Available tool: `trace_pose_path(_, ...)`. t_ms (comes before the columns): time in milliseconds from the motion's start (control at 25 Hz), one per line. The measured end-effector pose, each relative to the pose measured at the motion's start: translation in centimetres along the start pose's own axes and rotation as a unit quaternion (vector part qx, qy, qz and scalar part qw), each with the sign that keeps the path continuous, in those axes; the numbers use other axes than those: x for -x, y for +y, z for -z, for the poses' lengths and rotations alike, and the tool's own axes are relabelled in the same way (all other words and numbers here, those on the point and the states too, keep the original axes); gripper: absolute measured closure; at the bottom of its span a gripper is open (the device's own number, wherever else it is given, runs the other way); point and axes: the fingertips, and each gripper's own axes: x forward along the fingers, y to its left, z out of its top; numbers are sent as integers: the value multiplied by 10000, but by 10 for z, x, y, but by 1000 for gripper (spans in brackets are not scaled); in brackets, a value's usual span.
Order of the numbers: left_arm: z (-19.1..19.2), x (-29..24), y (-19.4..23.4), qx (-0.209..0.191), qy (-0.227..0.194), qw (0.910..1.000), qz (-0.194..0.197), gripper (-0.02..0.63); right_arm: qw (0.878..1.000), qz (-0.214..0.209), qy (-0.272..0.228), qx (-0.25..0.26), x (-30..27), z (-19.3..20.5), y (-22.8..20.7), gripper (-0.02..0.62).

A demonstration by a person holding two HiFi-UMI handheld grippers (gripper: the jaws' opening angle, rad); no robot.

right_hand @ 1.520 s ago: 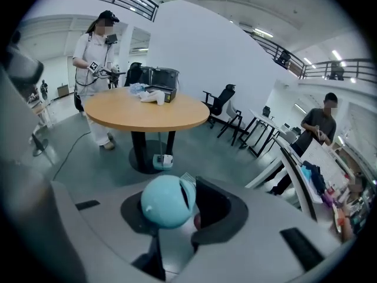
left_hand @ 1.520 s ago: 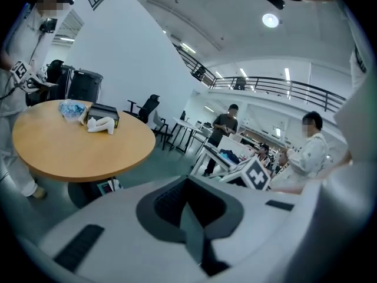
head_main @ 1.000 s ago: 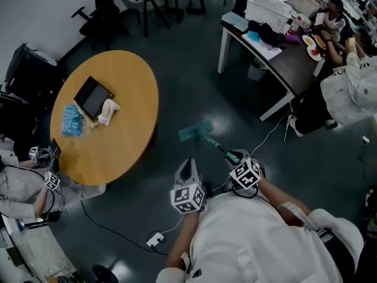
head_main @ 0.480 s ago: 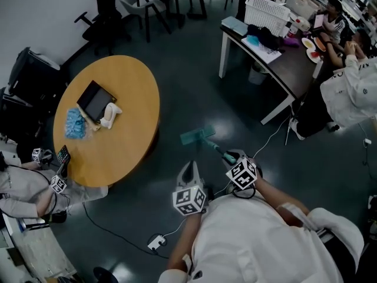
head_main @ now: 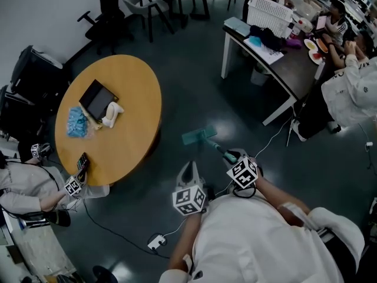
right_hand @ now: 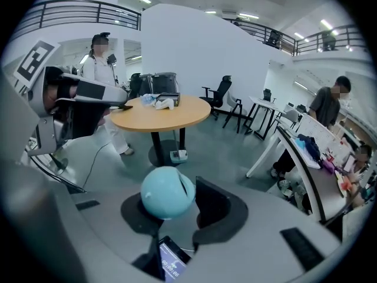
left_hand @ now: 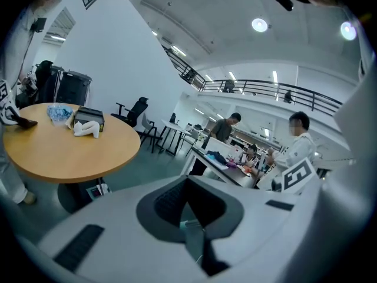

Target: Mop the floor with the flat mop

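The person stands on the dark floor (head_main: 188,69) just off the near right edge of the round wooden table (head_main: 138,134), with 1 gripper in each hand. The right gripper (head_main: 234,157) is clamped on the flat mop (head_main: 197,135): in the right gripper view the rounded teal end of the mop handle (right_hand: 168,192) sits in the hollow between its 2 jaws. From there the handle slopes down and away to the teal mop head, which lies flat on the floor between the table's right edge and the near corner of the dark desk (head_main: 283,69), well apart from both.

The left gripper (head_main: 188,167) hangs beside the right one, apart from the handle. Its 2 jaws come together to a point and grip nothing; the left gripper view looks past them at the floor and a bit of teal.

On the table, toward its far left edge, lie a black tablet (head_main: 97,98), a white thing (head_main: 111,112) touching it and a blue packet (head_main: 75,121) just beside. A second person (head_main: 29,190) leans at the table's near left edge. A white basket (head_main: 270,7) stands on the desk's far end. A white plug block (head_main: 156,240) lies on the floor by the mopper's left side.
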Motion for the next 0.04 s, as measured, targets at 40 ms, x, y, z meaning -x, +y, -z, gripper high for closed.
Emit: trace_pose_path(40,-1,0,0,-7,-5,10000,-17,601,10000,-10,-4,11,0,-1,0,482)
